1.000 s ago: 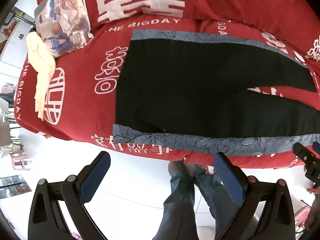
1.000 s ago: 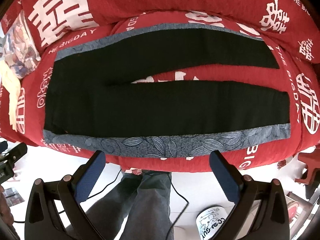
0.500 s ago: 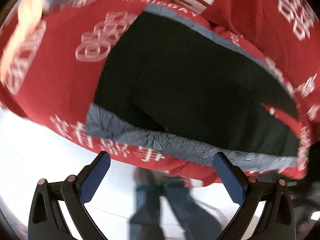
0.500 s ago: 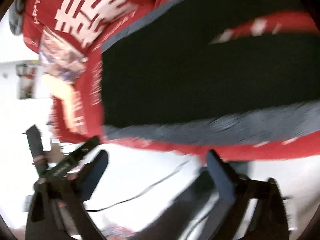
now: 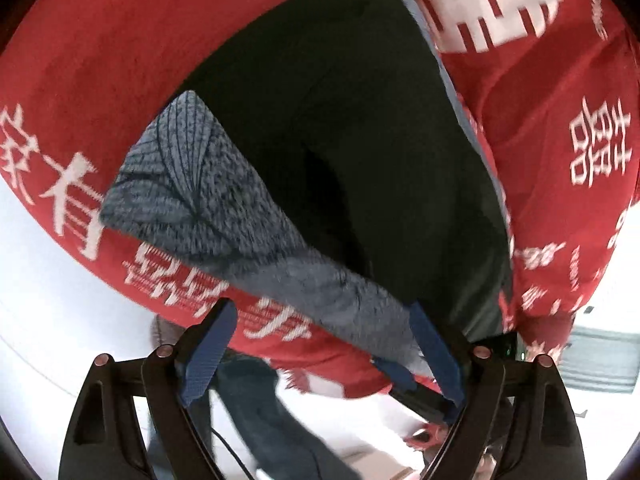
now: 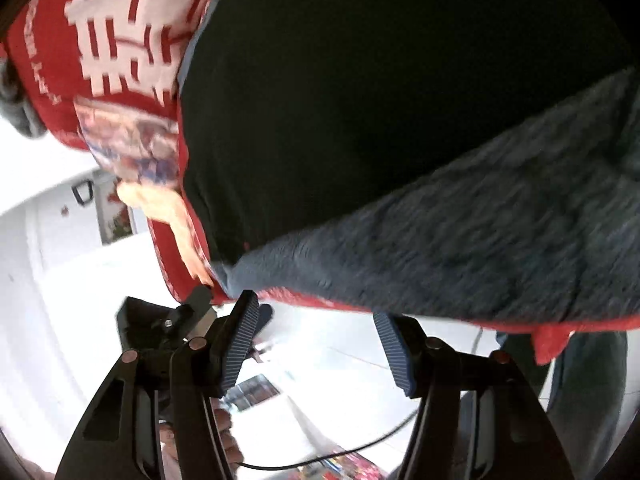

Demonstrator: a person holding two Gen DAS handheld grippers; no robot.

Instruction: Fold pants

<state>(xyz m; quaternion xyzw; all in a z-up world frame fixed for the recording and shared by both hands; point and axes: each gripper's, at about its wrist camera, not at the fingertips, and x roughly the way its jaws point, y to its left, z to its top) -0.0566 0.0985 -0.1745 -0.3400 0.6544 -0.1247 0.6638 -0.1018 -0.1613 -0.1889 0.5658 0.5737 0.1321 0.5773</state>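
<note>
A: Item one, the task's thing?

B: Black pants [image 5: 360,152] with a grey-blue patterned side band [image 5: 208,200], lying flat on the red bedspread [image 5: 100,60] with white characters. From my left wrist view the band runs slantwise down to my left gripper [image 5: 324,356]; its lower edge overlaps the right-side finger [image 5: 436,356], while the other finger sits over the bedspread's hanging edge.

A: Left tongs?

B: Spread, having just been closing a little. Whether the band lies between them or only behind, I cannot tell; no pad presses on it.

A: Right tongs?

B: My right gripper [image 6: 316,344] sits just below the band's near edge, at the bed's rim. Jaws part-spread, just been closing, nothing between them but white floor [image 6: 320,392].

A: Surroundings?

B: A patterned pillow [image 6: 132,144] at the far corner; the other gripper shows at the left of the right view.
</note>
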